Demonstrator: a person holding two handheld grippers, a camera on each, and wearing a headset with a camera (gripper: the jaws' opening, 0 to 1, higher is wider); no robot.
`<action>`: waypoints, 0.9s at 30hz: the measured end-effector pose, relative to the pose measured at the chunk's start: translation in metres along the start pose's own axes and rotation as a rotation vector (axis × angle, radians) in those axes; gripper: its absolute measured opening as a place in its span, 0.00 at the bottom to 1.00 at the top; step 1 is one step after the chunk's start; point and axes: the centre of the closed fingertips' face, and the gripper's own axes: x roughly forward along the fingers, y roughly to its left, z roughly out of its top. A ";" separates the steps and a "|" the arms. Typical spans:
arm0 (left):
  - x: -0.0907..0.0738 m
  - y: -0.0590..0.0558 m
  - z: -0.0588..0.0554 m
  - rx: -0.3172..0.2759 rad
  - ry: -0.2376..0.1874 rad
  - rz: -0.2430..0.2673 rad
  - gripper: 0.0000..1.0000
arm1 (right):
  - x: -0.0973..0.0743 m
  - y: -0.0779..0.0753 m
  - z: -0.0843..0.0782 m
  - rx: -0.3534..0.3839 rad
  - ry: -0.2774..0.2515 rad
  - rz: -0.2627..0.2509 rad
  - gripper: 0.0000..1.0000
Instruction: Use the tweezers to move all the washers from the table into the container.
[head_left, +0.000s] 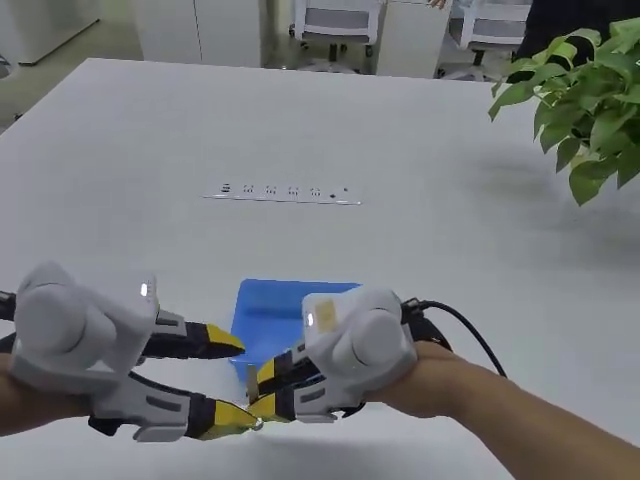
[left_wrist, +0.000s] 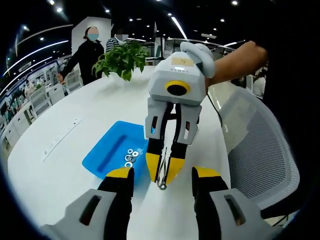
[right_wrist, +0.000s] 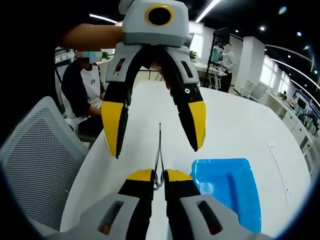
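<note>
Clamping the tweezers (right_wrist: 159, 150), the right gripper (right_wrist: 159, 178) sits just beside the blue tray (left_wrist: 107, 152) holding washers (left_wrist: 131, 156); the left gripper (left_wrist: 162, 173) gapes wide, released, facing it.

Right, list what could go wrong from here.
1. The tweezers sit as a thin strip in the right gripper's shut jaws; they may twist or slip.
2. What looks like a washer at their tip hangs over the table, short of the blue container; it may drop.
3. The left gripper, open, flanks that tip and could knock it.
</note>
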 end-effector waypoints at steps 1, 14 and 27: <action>0.000 0.001 0.000 -0.004 -0.004 0.003 0.58 | -0.002 -0.001 0.001 -0.001 -0.001 -0.002 0.09; -0.002 0.007 0.004 -0.061 -0.066 0.066 0.85 | -0.025 -0.014 0.012 0.012 -0.014 -0.025 0.09; -0.001 0.010 0.009 -0.094 -0.110 0.115 0.99 | -0.048 -0.038 0.020 -0.001 -0.019 -0.072 0.09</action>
